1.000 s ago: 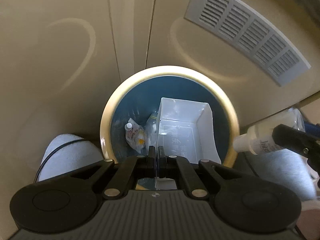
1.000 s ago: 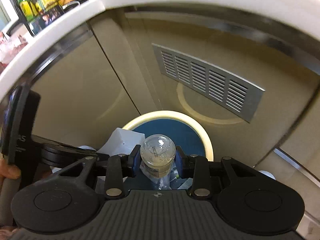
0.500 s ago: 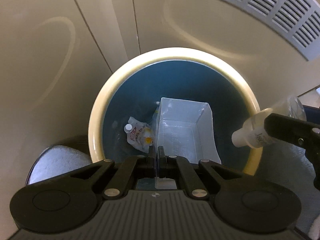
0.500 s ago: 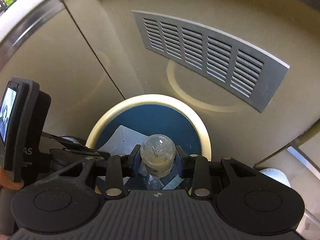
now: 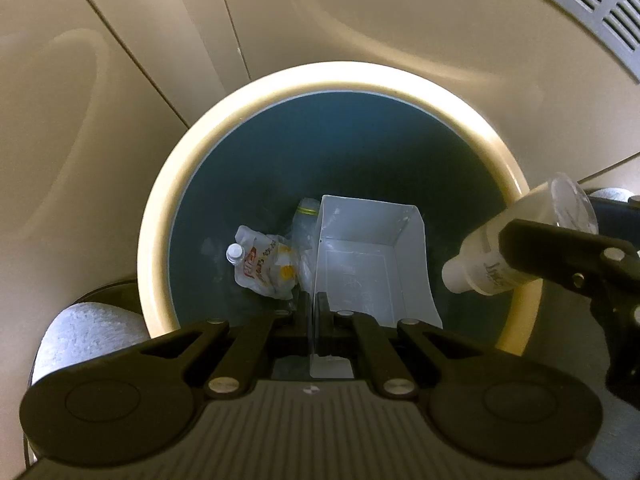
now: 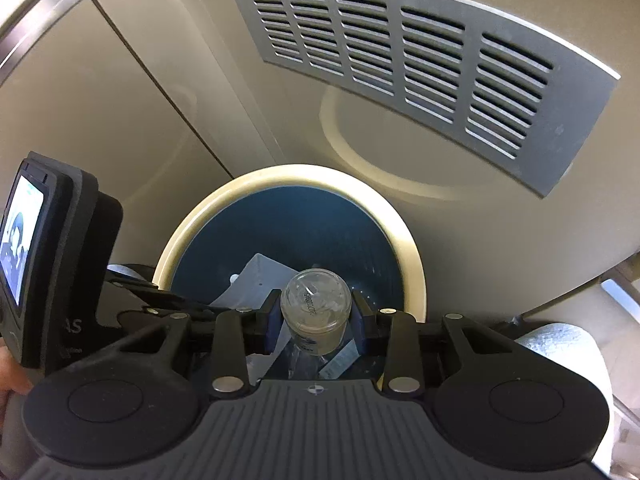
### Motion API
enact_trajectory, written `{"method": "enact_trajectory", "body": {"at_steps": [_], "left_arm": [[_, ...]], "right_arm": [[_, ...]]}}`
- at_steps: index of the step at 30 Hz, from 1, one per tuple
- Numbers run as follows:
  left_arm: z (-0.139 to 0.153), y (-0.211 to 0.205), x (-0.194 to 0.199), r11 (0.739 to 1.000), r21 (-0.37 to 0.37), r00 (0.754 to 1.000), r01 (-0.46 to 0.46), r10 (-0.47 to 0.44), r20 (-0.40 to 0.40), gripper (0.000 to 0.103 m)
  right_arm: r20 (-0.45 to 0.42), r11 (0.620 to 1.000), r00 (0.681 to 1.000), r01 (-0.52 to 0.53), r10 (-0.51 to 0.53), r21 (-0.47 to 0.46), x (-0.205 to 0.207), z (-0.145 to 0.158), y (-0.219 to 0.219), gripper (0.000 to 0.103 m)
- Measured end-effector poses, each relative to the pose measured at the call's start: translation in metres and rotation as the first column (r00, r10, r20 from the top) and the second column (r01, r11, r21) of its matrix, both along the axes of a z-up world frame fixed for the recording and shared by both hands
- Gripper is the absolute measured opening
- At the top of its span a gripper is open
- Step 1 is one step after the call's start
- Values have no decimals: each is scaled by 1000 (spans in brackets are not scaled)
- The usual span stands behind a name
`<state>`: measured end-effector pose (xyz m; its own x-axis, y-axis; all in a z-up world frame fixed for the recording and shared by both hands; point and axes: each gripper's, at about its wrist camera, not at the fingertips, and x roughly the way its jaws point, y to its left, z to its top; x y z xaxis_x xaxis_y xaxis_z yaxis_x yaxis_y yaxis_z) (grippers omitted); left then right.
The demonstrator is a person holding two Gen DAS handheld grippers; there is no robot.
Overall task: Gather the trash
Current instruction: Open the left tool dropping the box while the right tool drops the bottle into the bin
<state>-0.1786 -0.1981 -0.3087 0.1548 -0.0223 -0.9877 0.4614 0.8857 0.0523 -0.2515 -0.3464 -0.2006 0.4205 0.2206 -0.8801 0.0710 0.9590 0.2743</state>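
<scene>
Your left gripper (image 5: 315,312) pinches wall of clear plastic tray (image 5: 368,264) over bin (image 5: 160,216). Your right gripper (image 6: 316,316) clamps small bottle (image 6: 316,312) above bin rim.

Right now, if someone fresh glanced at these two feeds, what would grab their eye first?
The round bin, cream-rimmed and blue inside, fills the middle of both views. The left gripper holds a clear plastic tray by its wall, hanging it inside the bin's mouth above a crumpled pouch at the bottom. The right gripper, jaws shut on a small clear bottle, holds it over the bin's right rim, cap pointing down.
</scene>
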Motion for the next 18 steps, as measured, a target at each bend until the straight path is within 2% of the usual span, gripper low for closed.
{"method": "enact_trajectory", "body": {"at_steps": [18], "left_arm": [[-27, -12, 10, 1000, 25, 998, 16, -14, -59, 0]], "right_arm": [[-50, 999, 999, 3, -1, 35, 16, -26, 0, 38]]}}
